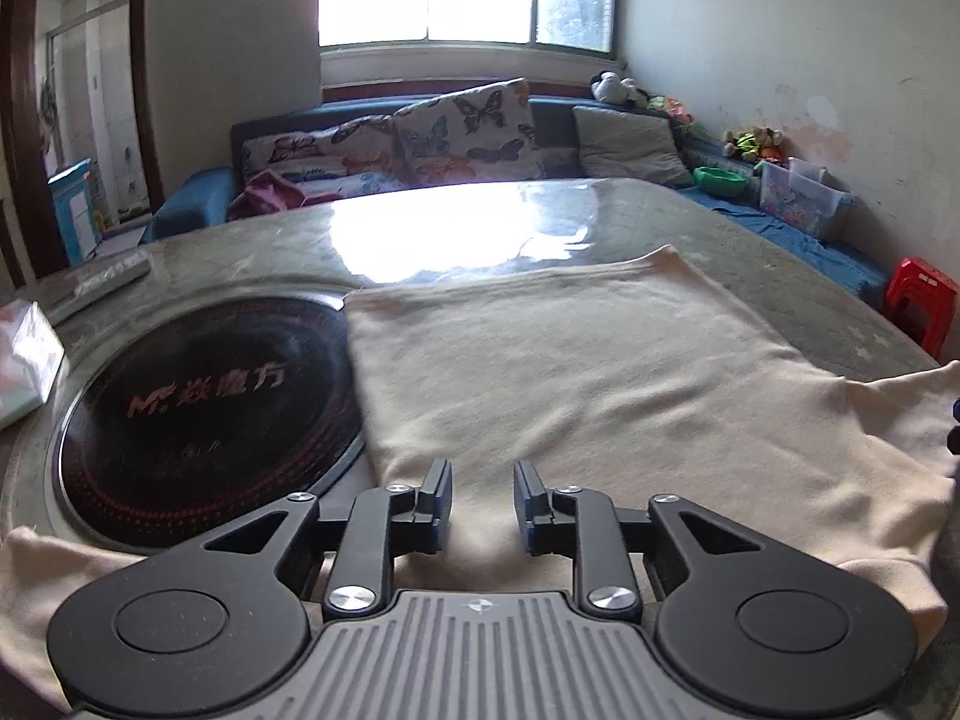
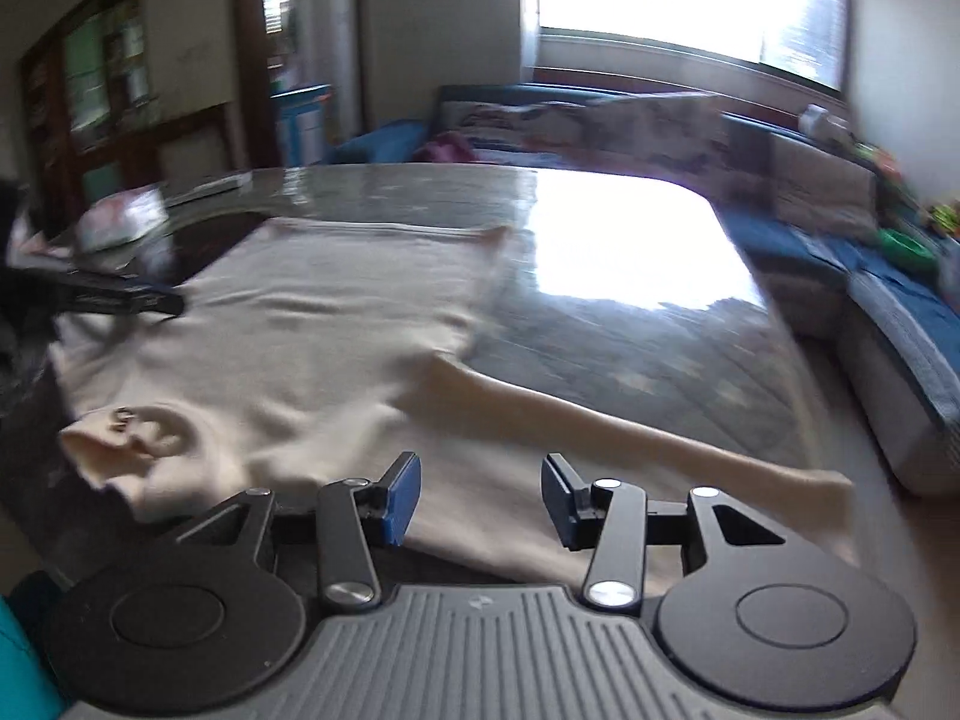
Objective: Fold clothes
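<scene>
Glossy table (image 1: 420, 228) bears cream sweater (image 1: 570, 360), sofa (image 1: 420, 138) behind.

Left tongs (image 1: 481, 495) held low with jaws parted; right tongs (image 2: 480, 495), though blurred, apparently also parted.

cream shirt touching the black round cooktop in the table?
Touching. The left wrist view shows the cream long-sleeved shirt draped over the right edge of the black round cooktop, hiding part of its rim.
</scene>
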The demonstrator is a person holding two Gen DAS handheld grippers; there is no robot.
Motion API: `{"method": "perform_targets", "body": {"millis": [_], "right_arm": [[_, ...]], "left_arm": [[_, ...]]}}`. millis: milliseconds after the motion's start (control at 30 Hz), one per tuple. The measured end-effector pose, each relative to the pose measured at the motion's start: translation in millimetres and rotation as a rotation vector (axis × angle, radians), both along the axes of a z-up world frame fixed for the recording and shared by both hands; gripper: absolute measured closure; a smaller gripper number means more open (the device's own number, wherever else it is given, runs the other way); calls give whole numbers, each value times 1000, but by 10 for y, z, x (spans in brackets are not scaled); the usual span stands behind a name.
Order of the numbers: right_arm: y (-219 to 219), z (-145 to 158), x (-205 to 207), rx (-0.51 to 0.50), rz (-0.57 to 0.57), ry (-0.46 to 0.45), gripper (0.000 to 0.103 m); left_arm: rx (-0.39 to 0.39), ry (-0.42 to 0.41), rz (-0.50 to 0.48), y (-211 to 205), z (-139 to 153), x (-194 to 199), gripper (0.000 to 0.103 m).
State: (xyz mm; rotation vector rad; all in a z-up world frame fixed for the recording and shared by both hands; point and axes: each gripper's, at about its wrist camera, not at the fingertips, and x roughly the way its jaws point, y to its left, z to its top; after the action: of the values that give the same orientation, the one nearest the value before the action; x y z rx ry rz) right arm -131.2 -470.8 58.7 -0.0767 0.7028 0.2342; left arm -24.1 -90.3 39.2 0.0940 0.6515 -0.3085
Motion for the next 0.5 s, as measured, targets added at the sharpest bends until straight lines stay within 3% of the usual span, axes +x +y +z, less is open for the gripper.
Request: {"method": "perform_targets", "body": {"millis": [300, 500], "right_arm": [[-751, -121, -183, -58, -395, 2, 58], [-931, -179, -178, -13, -454, 2, 59]], "left_arm": [[-30, -19, -229, -659, 149, -161, 76], [-21, -10, -366, -1077, 94, -305, 76]]}}
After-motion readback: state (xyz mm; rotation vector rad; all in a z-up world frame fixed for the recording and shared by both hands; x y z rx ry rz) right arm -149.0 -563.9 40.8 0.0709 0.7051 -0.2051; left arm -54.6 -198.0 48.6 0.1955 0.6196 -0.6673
